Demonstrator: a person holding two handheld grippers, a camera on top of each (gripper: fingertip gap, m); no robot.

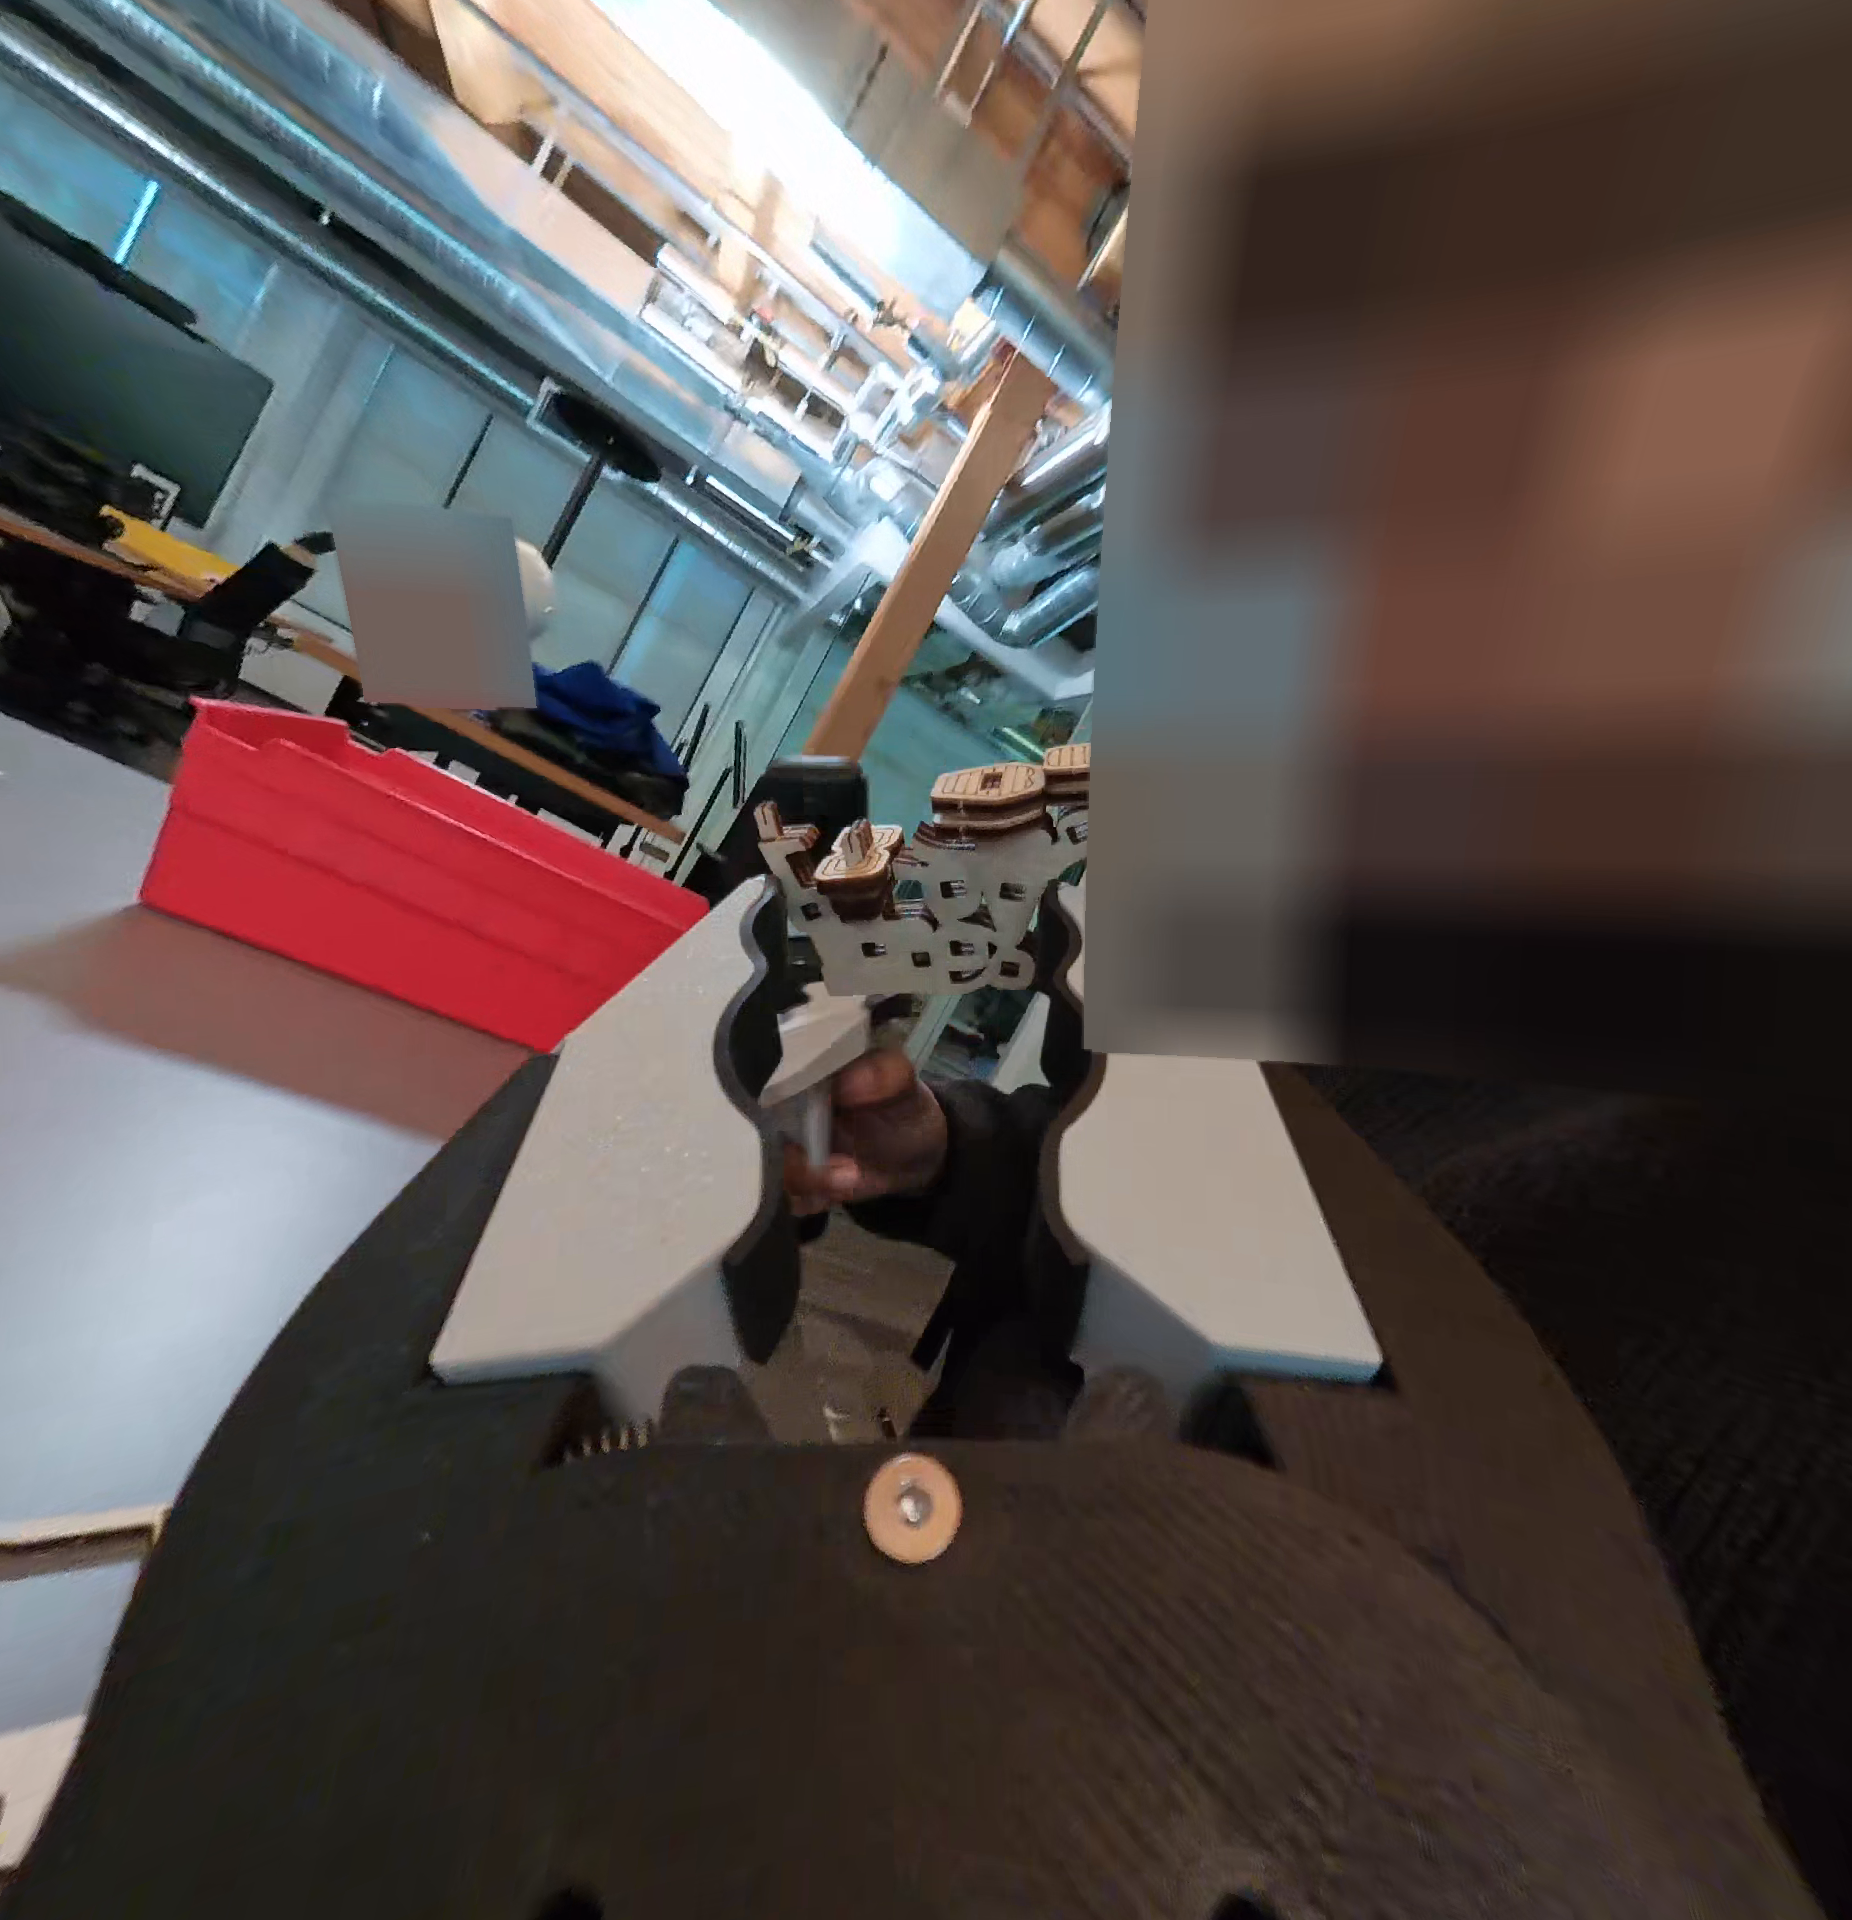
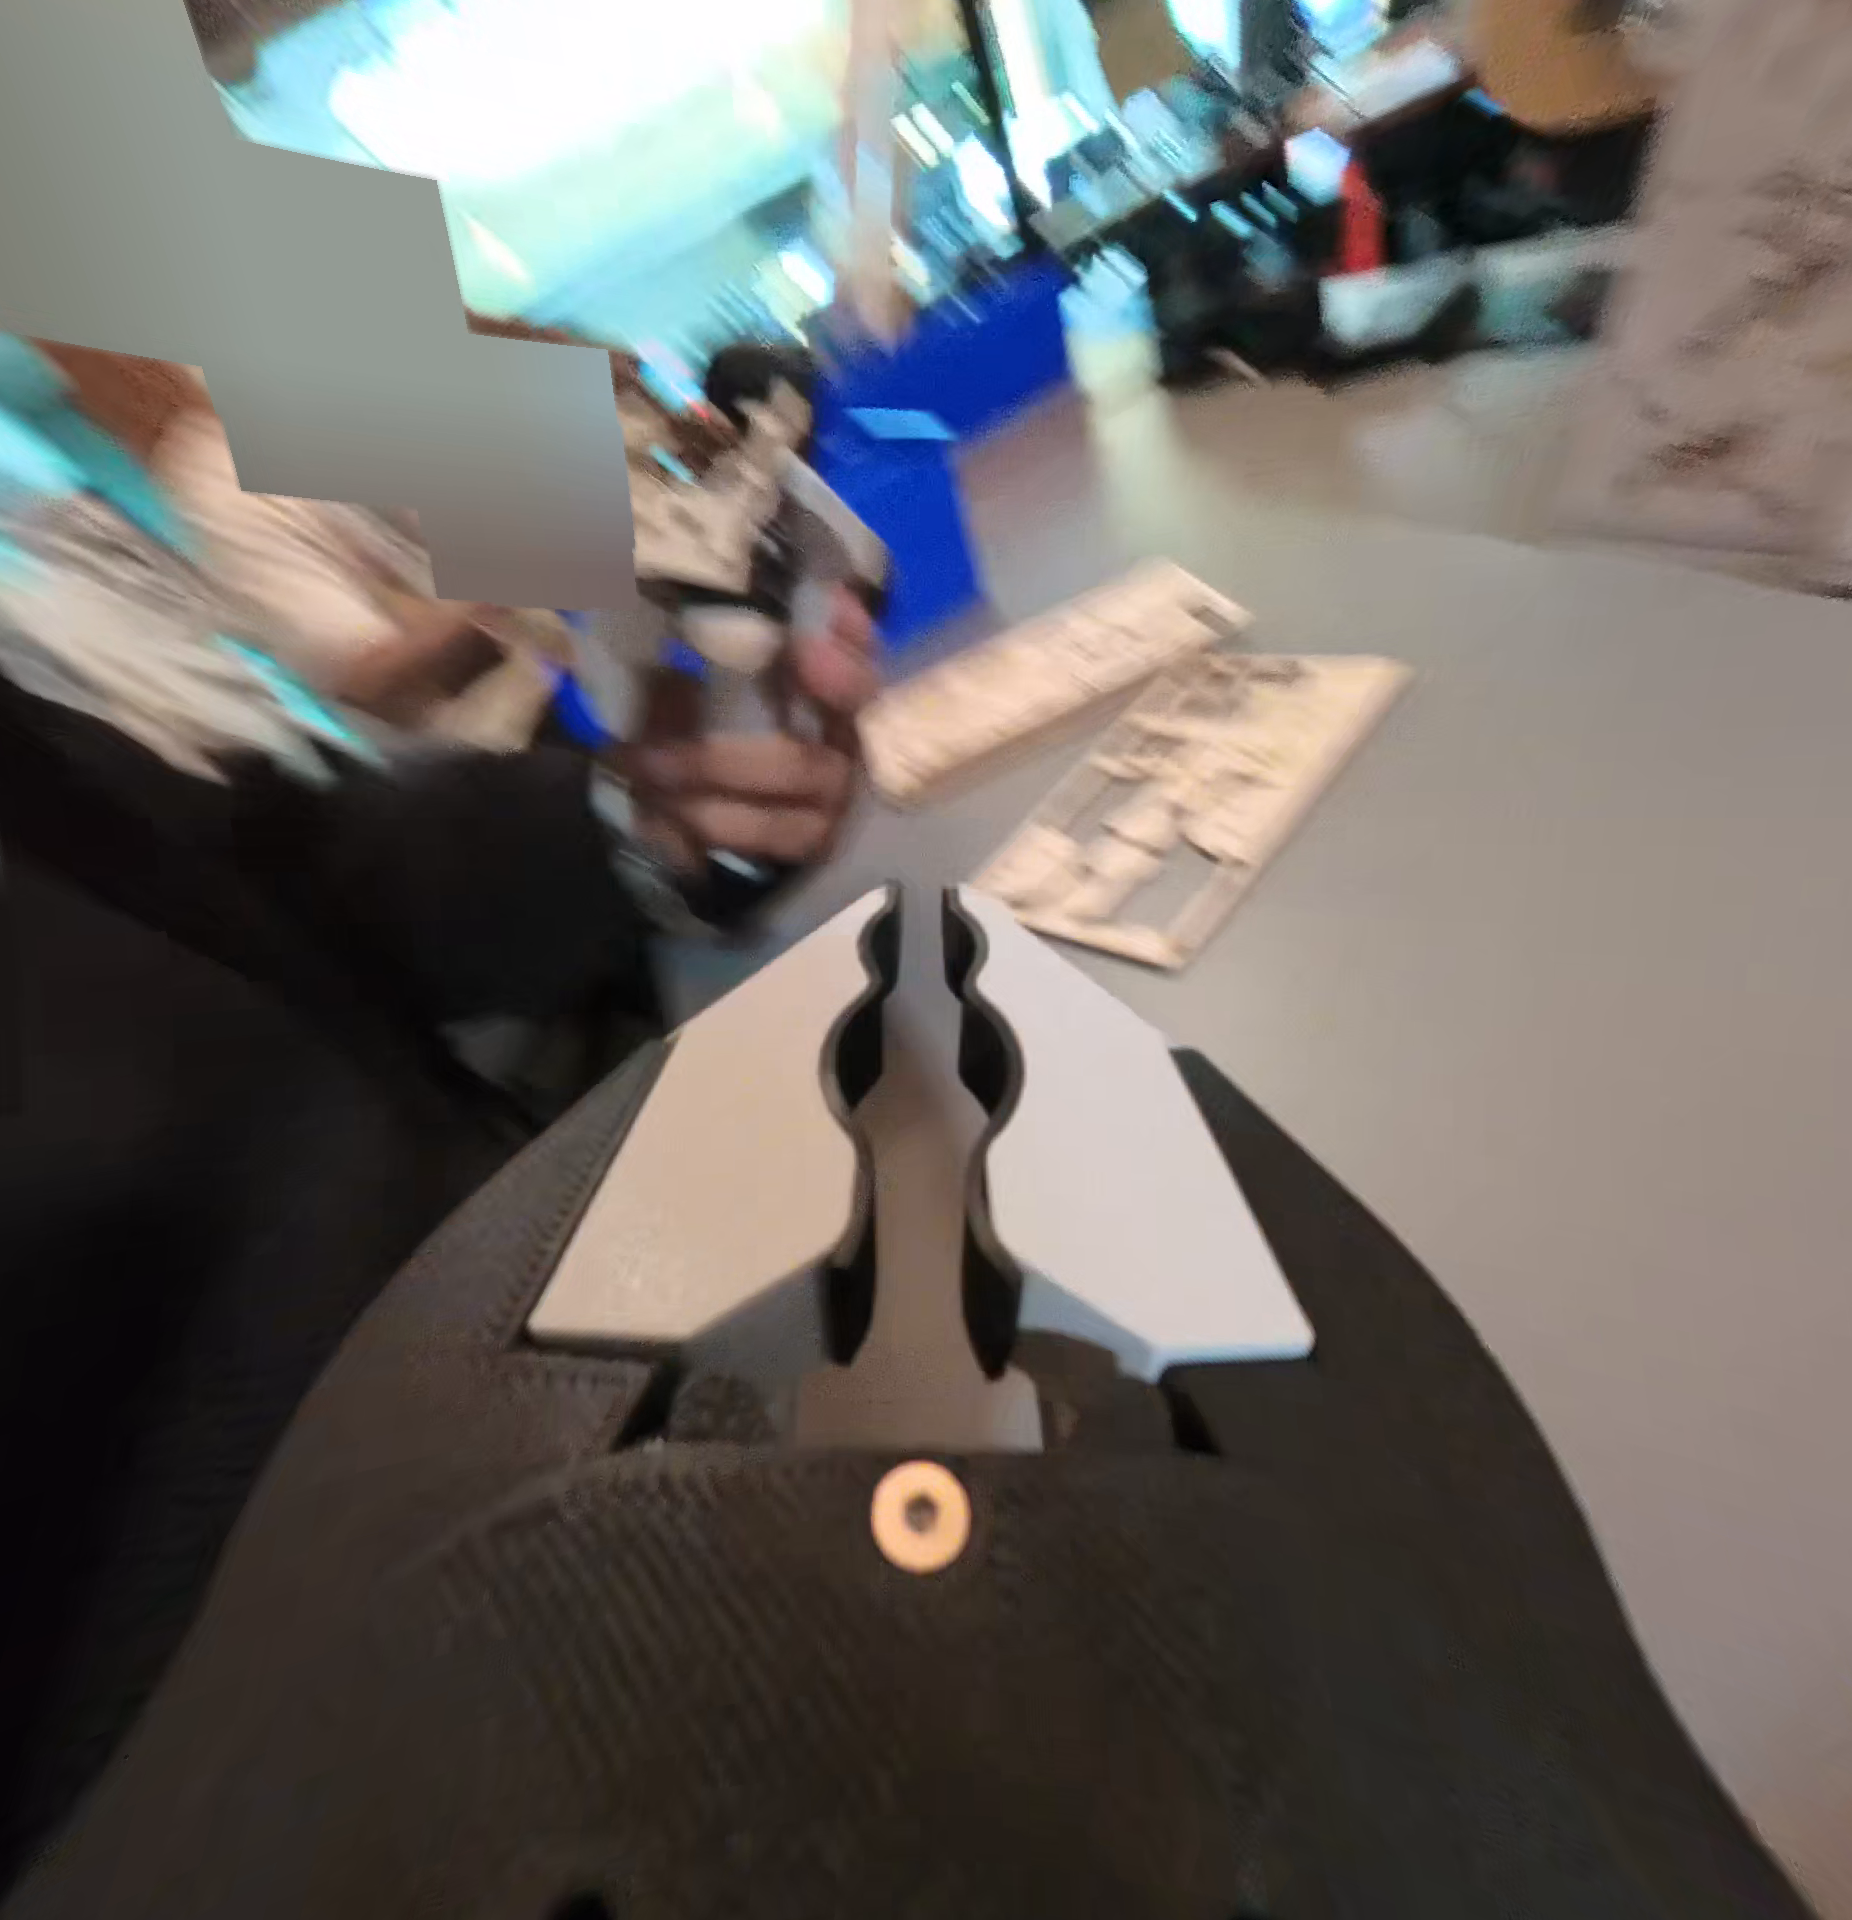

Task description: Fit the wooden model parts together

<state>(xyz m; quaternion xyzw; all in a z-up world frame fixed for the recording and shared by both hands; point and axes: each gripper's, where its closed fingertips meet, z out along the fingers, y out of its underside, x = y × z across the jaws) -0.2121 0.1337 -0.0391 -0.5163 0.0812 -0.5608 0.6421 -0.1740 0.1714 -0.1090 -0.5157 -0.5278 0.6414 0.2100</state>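
My left gripper (image 1: 906, 914) is raised off the table, its fingertips on either side of a partly built wooden model (image 1: 922, 894), a flat slotted piece with small barrel-like parts on top. The jaws look closed on the model's two sides. Beyond it, a hand (image 1: 886, 1132) holds my right gripper (image 1: 818, 1049). In the blurred right wrist view, my right gripper (image 2: 922, 904) has its jaws almost together with nothing between them. It sits low over the table and points toward the left gripper (image 2: 808, 582) and the model (image 2: 693, 520).
A red bin (image 1: 402, 883) stands on the grey table (image 1: 174, 1195) to the left. Two wooden part sheets (image 2: 1192, 800) (image 2: 1047, 675) lie flat on the table ahead of the right gripper. A blue object (image 2: 901, 457) stands farther back. A dark sleeve (image 2: 382, 883) is at the left. The left gripper's tips are roughly 10 cm from the right gripper's.
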